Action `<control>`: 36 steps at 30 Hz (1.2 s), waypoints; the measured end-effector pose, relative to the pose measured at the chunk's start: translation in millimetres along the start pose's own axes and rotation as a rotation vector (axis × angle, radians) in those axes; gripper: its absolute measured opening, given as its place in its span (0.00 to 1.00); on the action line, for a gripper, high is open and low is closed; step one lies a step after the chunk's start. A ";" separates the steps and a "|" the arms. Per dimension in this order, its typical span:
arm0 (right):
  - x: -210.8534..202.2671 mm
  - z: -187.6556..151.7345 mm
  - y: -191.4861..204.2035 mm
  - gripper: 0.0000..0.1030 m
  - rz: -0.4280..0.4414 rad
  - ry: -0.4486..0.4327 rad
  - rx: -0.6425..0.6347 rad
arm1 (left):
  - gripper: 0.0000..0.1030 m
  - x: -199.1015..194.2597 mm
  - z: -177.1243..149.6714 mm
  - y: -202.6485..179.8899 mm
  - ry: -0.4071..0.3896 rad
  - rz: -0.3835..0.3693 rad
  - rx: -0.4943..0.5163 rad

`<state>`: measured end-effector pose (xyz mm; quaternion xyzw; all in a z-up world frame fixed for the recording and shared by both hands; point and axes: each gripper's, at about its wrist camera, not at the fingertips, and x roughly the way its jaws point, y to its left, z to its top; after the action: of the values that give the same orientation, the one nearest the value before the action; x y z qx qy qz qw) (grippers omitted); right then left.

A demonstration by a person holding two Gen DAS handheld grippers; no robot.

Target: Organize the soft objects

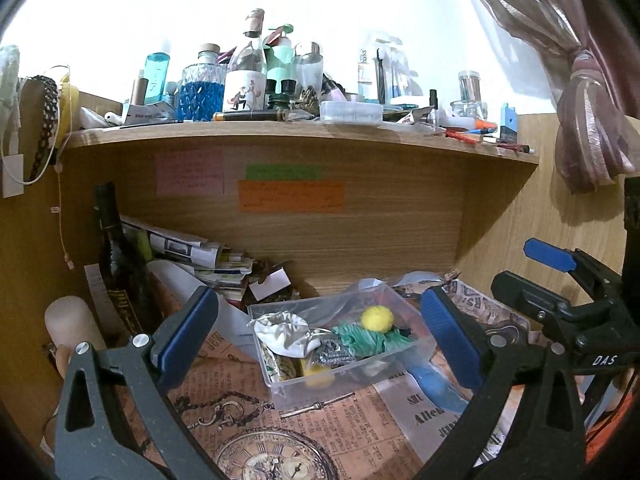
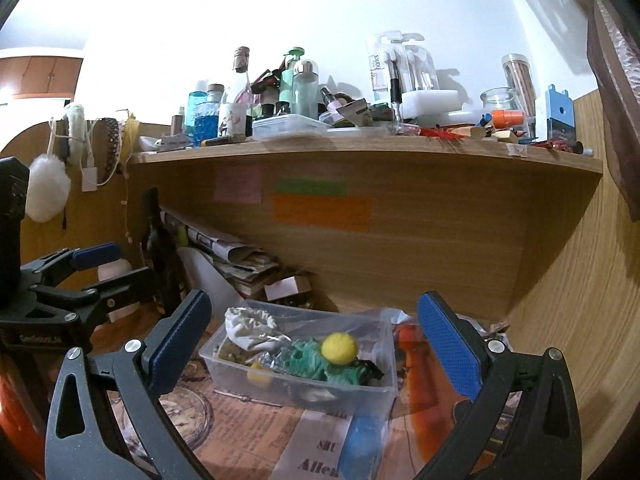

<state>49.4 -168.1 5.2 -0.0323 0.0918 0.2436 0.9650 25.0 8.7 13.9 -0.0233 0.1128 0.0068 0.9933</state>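
A clear plastic box (image 1: 280, 384) (image 2: 360, 400) stands on the newspaper-print desk mat under the shelf. It holds a yellow pom-pom (image 1: 377, 319) (image 2: 339, 347), a green knitted piece (image 1: 362, 340) (image 2: 308, 362), a white cloth pouch (image 1: 282, 330) (image 2: 248, 326), a grey piece (image 1: 334, 356) and a second yellow ball (image 1: 318, 376) (image 2: 258, 376). My left gripper (image 1: 320, 340) is open and empty, its jaws on either side of the box. My right gripper (image 2: 316, 344) is open and empty, also before the box. The right gripper shows at the right of the left wrist view (image 1: 560, 280).
A blue object (image 1: 434, 386) (image 2: 362, 440) and an orange one (image 2: 416, 360) lie right of the box. A dark bottle (image 1: 116, 264), papers (image 1: 192, 256) and a white roll stand at the back left. The shelf (image 1: 280, 136) above is crowded with bottles. A curtain (image 1: 592, 128) hangs right.
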 end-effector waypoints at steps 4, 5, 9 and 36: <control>-2.9 -1.8 -0.3 1.00 -0.002 0.000 0.008 | 1.00 -2.2 -1.2 -1.1 -0.002 0.002 0.002; -3.3 -2.3 -0.8 1.00 -0.002 0.001 0.011 | 1.00 -2.2 -1.2 -1.4 -0.001 0.002 0.001; -2.9 -3.7 -2.7 1.00 -0.001 0.006 0.022 | 1.00 -3.3 -1.8 -2.3 0.002 0.003 -0.002; -3.1 -4.0 0.4 1.00 0.006 0.000 0.021 | 1.00 -3.3 -2.5 -5.2 -0.001 0.013 0.005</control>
<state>45.9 -169.6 1.9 -0.0220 0.0943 0.2454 0.9646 21.3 3.4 12.4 -0.0203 0.1126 0.0132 0.9933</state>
